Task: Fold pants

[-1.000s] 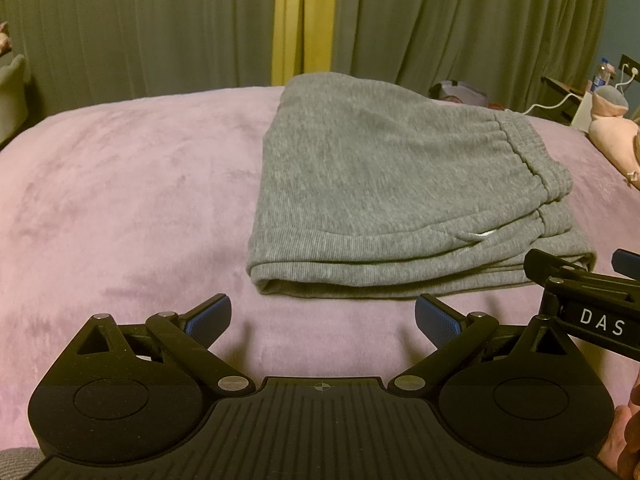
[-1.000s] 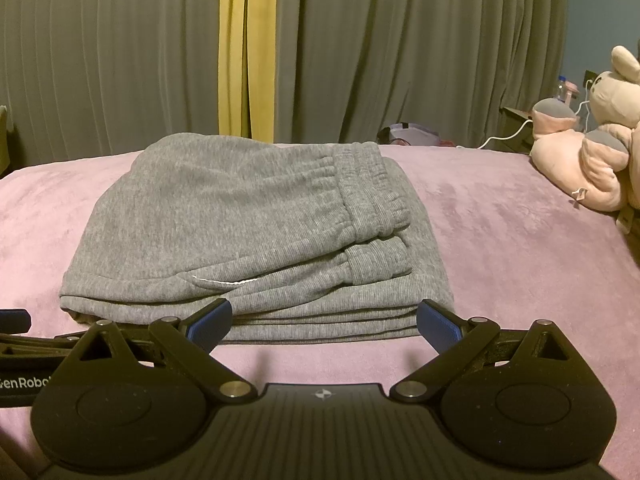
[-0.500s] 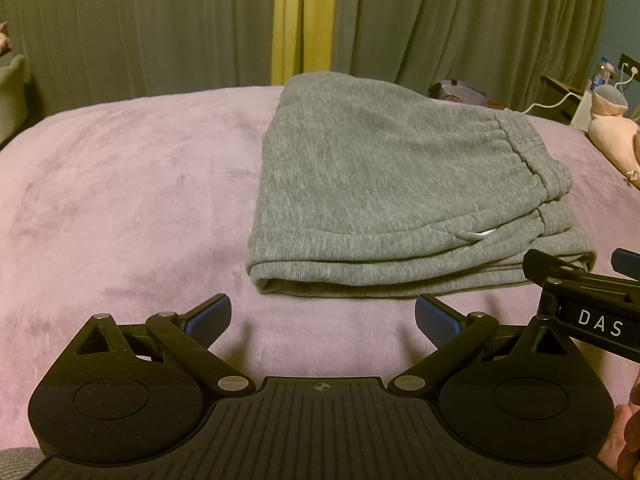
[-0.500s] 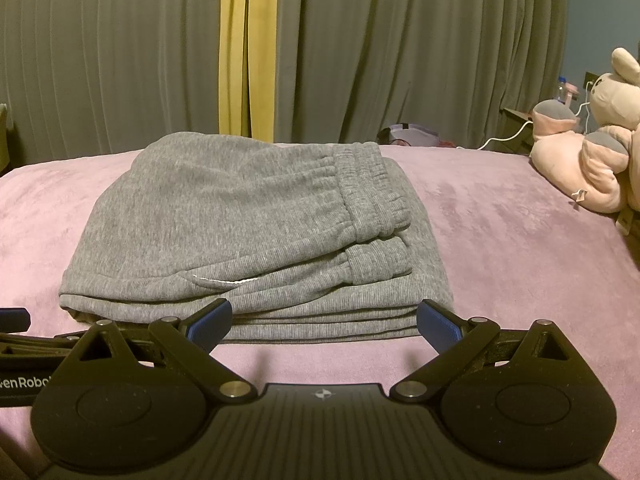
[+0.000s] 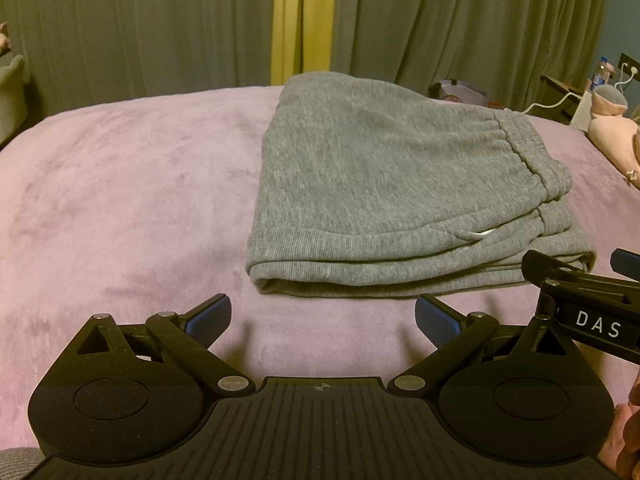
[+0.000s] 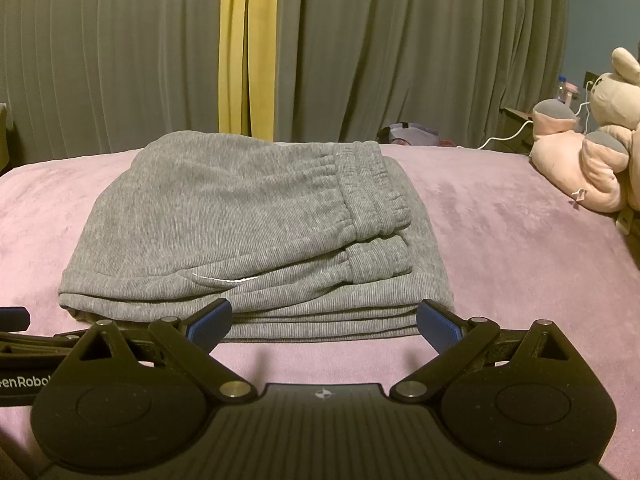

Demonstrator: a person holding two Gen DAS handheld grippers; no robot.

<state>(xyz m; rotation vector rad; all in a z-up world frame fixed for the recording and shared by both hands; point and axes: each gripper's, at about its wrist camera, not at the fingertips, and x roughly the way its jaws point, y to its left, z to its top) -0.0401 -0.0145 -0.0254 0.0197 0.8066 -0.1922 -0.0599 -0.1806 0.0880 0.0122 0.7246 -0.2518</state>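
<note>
Grey sweatpants (image 5: 384,200) lie folded into a thick stack on the pink bed cover (image 5: 120,208); they also show in the right wrist view (image 6: 240,240), with the elastic waistband on the right side of the stack. My left gripper (image 5: 323,318) is open and empty, just short of the stack's near edge. My right gripper (image 6: 325,322) is open and empty, its fingertips at the near edge of the stack. The right gripper also shows at the right edge of the left wrist view (image 5: 580,296).
Pink and beige plush toys (image 6: 592,160) lie on the bed's right side. Grey-green curtains with a yellow strip (image 6: 248,52) hang behind the bed. A nightstand with a bottle and cables (image 5: 600,84) stands at the far right.
</note>
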